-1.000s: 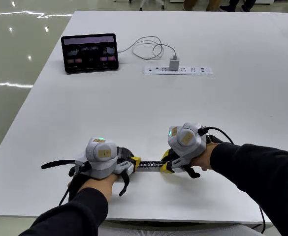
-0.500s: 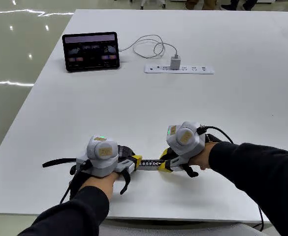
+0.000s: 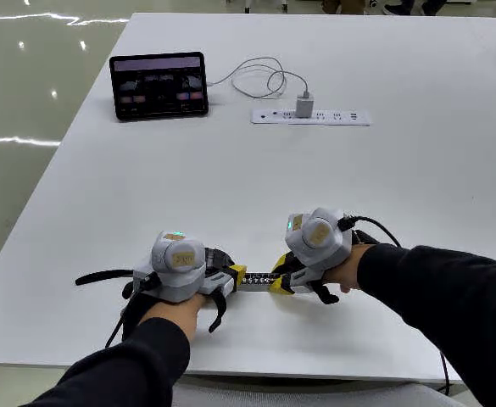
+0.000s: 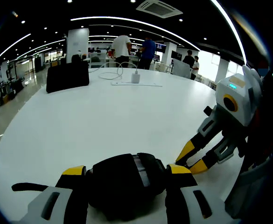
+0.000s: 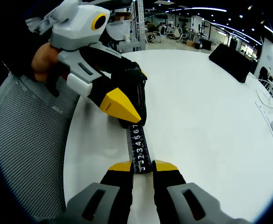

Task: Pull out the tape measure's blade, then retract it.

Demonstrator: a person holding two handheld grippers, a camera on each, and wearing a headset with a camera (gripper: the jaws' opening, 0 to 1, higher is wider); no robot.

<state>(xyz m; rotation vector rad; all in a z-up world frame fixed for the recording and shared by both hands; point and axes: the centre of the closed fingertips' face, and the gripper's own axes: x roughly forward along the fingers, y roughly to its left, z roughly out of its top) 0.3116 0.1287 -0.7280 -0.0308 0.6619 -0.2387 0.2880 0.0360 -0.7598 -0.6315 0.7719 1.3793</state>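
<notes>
left gripper [image 4: 127, 171]: jaws clamped on the black tape measure case [image 4: 127, 186], near the desk's [image 3: 256, 186] front edge | right gripper [image 5: 143, 166]: jaws pinching the blade [image 5: 137, 142] tip | a short numbered length of blade spans case to right jaws | tablet [image 3: 158, 85], power strip [image 3: 311, 117]: toward far edge

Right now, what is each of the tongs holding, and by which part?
Left tongs clamp the case by its sides; right tongs pinch the blade at its tip.

right gripper [image 5: 142, 167] pinching blade [image 5: 136, 142] tip | left gripper [image 5: 127, 93] clamping black tape measure [image 5: 137, 88] | white table [image 5: 206, 116]
</notes>
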